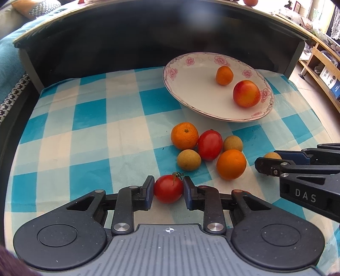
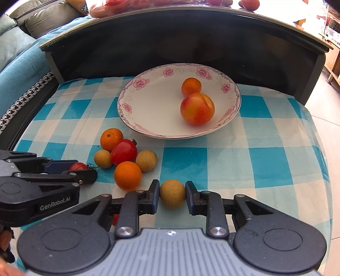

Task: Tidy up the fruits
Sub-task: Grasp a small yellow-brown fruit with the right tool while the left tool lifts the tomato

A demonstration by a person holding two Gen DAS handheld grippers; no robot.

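Observation:
My left gripper (image 1: 168, 189) is shut on a small red tomato (image 1: 168, 188) with a green stem, low on the checked cloth. My right gripper (image 2: 172, 194) is shut on a tan longan (image 2: 172, 193). The right gripper (image 1: 268, 162) also shows at the right edge of the left wrist view, and the left gripper (image 2: 85, 172) at the left edge of the right wrist view. Between them lies a cluster: two oranges (image 1: 184, 135) (image 1: 231, 164), a red tomato (image 1: 210, 145) and two longans (image 1: 189, 159) (image 1: 233, 143). A flowered white plate (image 2: 148, 110) holds a peach (image 2: 197, 108) and a small orange (image 2: 191, 86).
A blue and white checked cloth (image 2: 255, 159) covers the low table. A dark curved wall (image 2: 170, 38) rises behind the plate, with more fruit (image 2: 250, 3) on its top ledge. A teal sofa (image 2: 19, 55) is at the left, wooden shelves (image 1: 318, 61) at the right.

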